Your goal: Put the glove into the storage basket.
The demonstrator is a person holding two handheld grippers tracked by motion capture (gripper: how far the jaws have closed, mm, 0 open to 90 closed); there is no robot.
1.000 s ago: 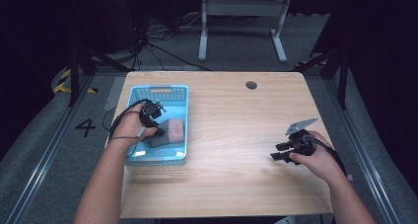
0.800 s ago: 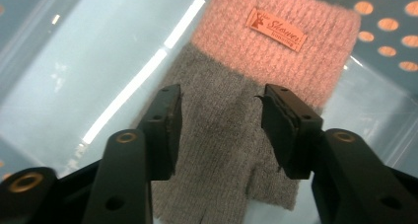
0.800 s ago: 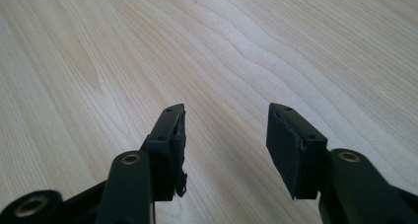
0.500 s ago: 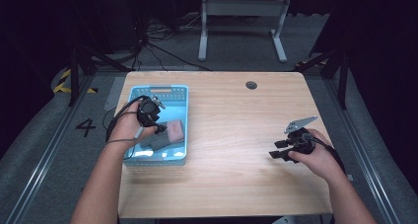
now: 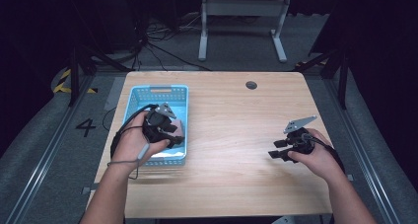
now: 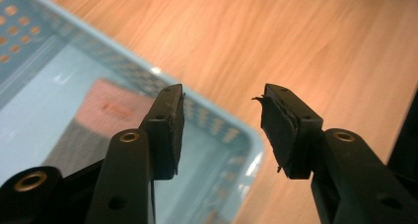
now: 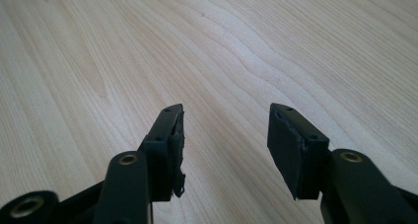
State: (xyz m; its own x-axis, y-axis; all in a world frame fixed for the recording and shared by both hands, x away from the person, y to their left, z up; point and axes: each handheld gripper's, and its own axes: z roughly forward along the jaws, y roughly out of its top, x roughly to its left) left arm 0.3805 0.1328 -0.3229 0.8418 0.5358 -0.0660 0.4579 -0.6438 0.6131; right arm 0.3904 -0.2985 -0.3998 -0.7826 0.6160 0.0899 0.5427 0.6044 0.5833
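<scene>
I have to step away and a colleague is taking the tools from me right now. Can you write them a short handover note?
Left tool: jaws open, nothing between them, held over the near right part of the blue basket.
Right tool: jaws open, empty, over bare table at the right side.
Things: a pinkish flat item lies inside the basket, partly under the left tool.
Done: the item is in the basket and not gripped.
Left: what follows cannot be judged from these views; both tools are free to start a new grasp.
</scene>
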